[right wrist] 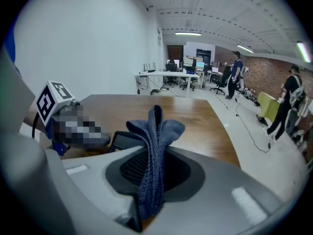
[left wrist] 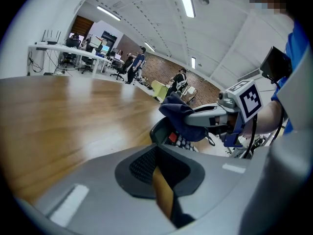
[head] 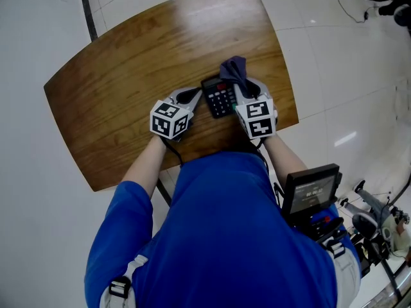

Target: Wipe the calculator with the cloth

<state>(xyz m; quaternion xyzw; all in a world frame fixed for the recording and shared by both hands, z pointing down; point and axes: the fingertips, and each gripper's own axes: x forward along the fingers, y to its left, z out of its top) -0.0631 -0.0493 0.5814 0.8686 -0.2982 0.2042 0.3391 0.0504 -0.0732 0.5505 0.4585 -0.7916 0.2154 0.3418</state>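
Though it looks small from above, the black calculator (head: 219, 97) lies flat near the wooden table's (head: 128, 76) front edge, keys up. The left gripper (head: 191, 96), pinched together and empty, sits just beside it, maybe touching. The right gripper (head: 244, 90) squeezes the blue cloth (head: 234, 68).

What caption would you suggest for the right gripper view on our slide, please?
Right tongs clamp a blue cloth near the black calculator on the wooden table.

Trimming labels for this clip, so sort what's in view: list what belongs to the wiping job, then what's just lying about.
Job: calculator; cloth, clamped in the right hand-held gripper; wooden table under them.
Lying about: screen unit off the table; office desks behind.
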